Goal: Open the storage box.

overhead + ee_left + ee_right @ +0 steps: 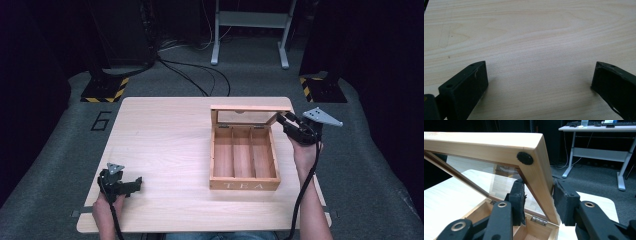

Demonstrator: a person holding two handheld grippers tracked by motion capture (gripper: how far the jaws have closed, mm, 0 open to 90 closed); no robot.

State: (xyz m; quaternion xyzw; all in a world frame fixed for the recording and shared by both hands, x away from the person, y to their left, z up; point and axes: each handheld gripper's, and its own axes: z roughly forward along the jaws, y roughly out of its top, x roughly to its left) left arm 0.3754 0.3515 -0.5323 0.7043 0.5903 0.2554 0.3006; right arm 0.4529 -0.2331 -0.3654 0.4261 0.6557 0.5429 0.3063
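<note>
Now the right gripper (537,202) clamps the tea box's raised lid (499,147) (glass-paned), while the left gripper (539,82) rests wide open and empty on the worktop (160,135).

The left gripper (131,184) rests near the tabletop's near-left corner, its jaws spread wide apart with nothing between them. The right gripper (281,118) is raised toward the far-right edge, forearm stretched forward, its jaws clamped.

Pale wood tea box (244,184), black tongs (284,119).
</note>
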